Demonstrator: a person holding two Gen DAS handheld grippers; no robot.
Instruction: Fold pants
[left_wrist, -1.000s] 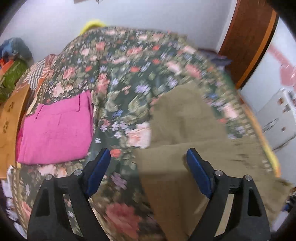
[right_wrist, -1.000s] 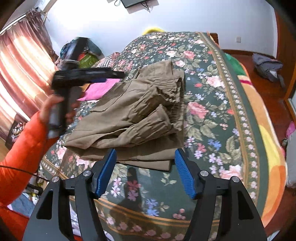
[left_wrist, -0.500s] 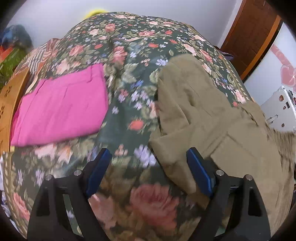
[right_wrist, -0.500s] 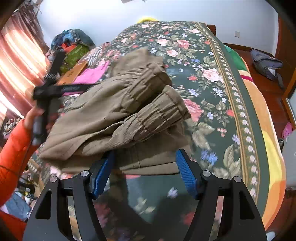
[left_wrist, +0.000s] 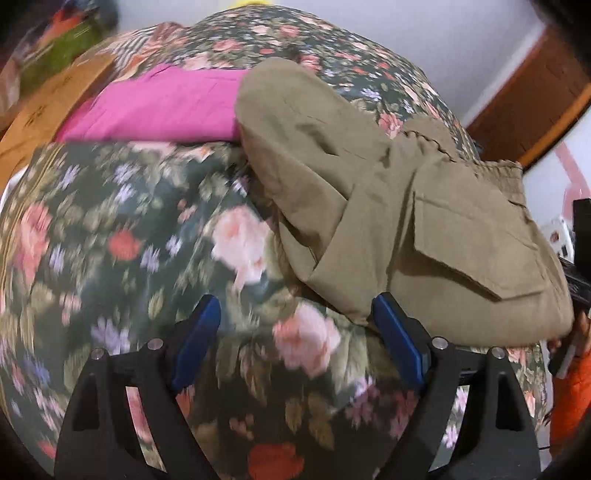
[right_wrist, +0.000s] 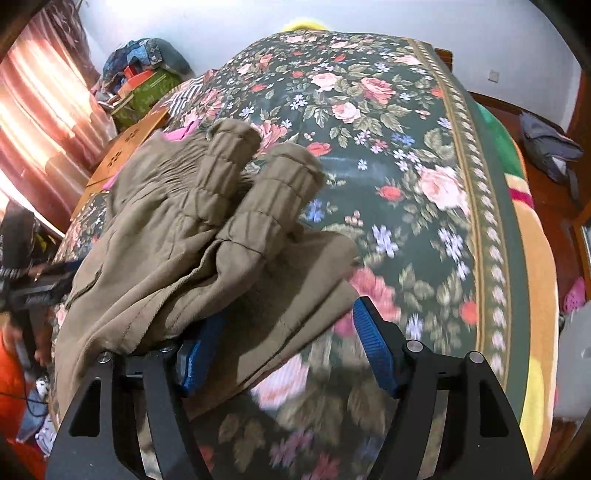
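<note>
Half-folded olive-khaki cotton cargo pants (left_wrist: 388, 206) are lying on the floral bedspread (left_wrist: 122, 236), long axis running near-left to far-right. The wide-open right gripper (right_wrist: 280, 354) is straddling their near hem, nearer than the left gripper (left_wrist: 295, 339), also wide open. Both have closed in since a second ago.

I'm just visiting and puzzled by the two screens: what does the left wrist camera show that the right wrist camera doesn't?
Only the left wrist view shows the broad face of the folded pink garment and the flap pocket on the khaki pants.

Only the right wrist view shows the pants' two ribbed cuffs, the curtain, the bed's striped edge and a grey bag on the floor.

Both show the khaki pants lying on the floral bedspread, with blue-padded fingers spread wide.
</note>
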